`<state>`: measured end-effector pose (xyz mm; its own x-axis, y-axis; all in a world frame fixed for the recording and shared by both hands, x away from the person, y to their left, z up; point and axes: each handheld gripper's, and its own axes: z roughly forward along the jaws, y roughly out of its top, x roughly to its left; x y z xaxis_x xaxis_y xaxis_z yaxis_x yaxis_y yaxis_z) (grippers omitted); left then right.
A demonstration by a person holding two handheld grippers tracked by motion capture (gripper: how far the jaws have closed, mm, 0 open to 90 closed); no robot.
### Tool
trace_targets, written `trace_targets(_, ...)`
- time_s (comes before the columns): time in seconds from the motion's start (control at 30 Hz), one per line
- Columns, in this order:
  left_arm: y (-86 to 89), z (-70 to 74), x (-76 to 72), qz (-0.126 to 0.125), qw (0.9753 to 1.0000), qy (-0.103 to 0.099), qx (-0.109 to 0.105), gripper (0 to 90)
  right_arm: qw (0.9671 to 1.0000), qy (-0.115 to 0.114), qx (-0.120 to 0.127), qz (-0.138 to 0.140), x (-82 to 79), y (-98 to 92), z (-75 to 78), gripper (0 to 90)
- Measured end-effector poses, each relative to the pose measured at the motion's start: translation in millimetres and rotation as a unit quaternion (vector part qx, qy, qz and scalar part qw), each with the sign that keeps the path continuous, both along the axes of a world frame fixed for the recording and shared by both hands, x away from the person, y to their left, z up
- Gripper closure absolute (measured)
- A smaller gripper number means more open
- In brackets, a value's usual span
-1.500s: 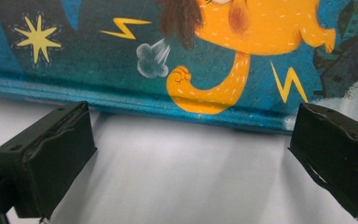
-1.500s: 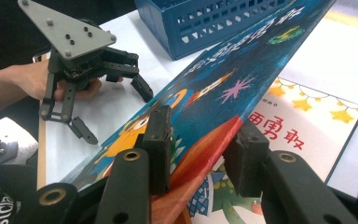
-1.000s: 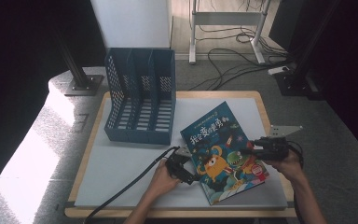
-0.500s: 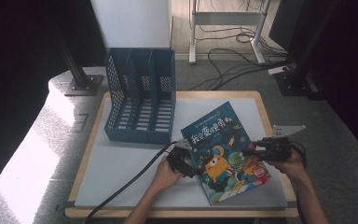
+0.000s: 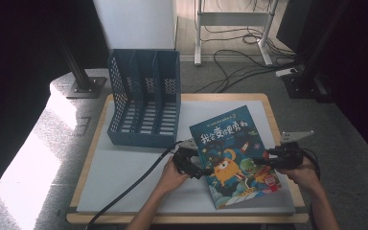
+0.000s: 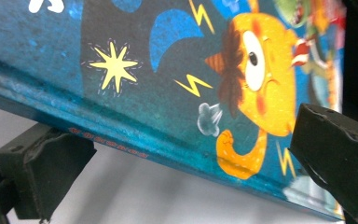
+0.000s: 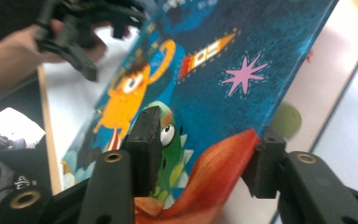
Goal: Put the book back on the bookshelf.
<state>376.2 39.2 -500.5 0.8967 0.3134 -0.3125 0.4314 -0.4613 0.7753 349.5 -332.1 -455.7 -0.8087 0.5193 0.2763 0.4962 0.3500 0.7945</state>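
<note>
Picture book (image 5: 235, 155) at centre stage, a blue children's title with a yellow-orange cartoon monster on the cover, lying on the white mat of the wooden-edged table (image 5: 124, 182), toward the person's side of the blue file rack (image 5: 143, 103). That rack stands upright with its three slots empty, just off the book's far-left corner, close by but not touching it.

Now the tools. Left gripper (image 5: 191, 165) sits at the book's spine edge, the person's left hand (image 5: 170, 177) wrapped round it and its black cable trailing off toward the table's near edge. In the left gripper view its jaws stand wide, one black pad (image 6: 42, 175) below the spine over bare mat, the other (image 6: 338, 156) above the cover beside the monster, with the book's edge (image 6: 177, 93) running between them and raised clear of the mat. Neither pad looks pressed on; gaps show on both sides.

Over on the opposite edge, right gripper (image 5: 273, 160) comes in level with the cover, the right hand (image 5: 302, 175) behind it. In the right gripper view the jaws straddle the book's corner (image 7: 205, 121): one pad (image 7: 144, 149) lies on the green creature on the cover, the other (image 7: 265, 168) sits just under the edge. Whether they are truly biting the cover is hard to call from this blurred angle. The left gripper (image 7: 79, 28) shows beyond the book's far edge.
</note>
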Motion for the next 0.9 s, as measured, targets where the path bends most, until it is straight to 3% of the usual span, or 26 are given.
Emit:
trace_targets(0.07,0.3,3.9,0.6,-0.004,0.9999,0.009,-0.002,0.0,0.9999,0.007,-0.007,-0.009,-0.3,0.1,-3.2,48.8)
trace_targets(0.2,-0.1,9.2,1.7,-0.017,0.9987,0.038,-0.029,0.0,0.9995,0.014,-0.016,-0.023,-1.2,0.6,-10.2,44.6)
trace_targets(0.33,-2.8,15.1,-1.8,-0.022,0.9987,0.033,-0.034,0.0,0.9991,0.021,-0.016,-0.032,-1.7,-0.2,-16.1,42.2)
trace_targets(0.5,-4.1,21.7,-4.3,-0.015,0.9993,0.027,-0.02,2.9,0.9986,0.02,-0.025,-0.041,-3.1,0.5,-18.9,38.7)
trace_targets(0.67,-3.4,27.1,-5.8,0.008,0.9997,0.001,0.023,18.4,0.9976,0.014,-0.047,-0.048,-5.9,6.2,-18.3,33.9)
trace_targets(0.77,-4.2,29.1,-9.3,0.023,0.9973,-0.033,0.062,29.3,0.9973,0.015,-0.051,-0.05,-6.6,8.1,-17.9,32.4)
trace_targets(0.9,-3.6,31.3,-10.3,0.022,0.9972,-0.036,0.062,34.0,0.9965,0.016,-0.064,-0.053,-6.0,11.2,-18.7,29.6)
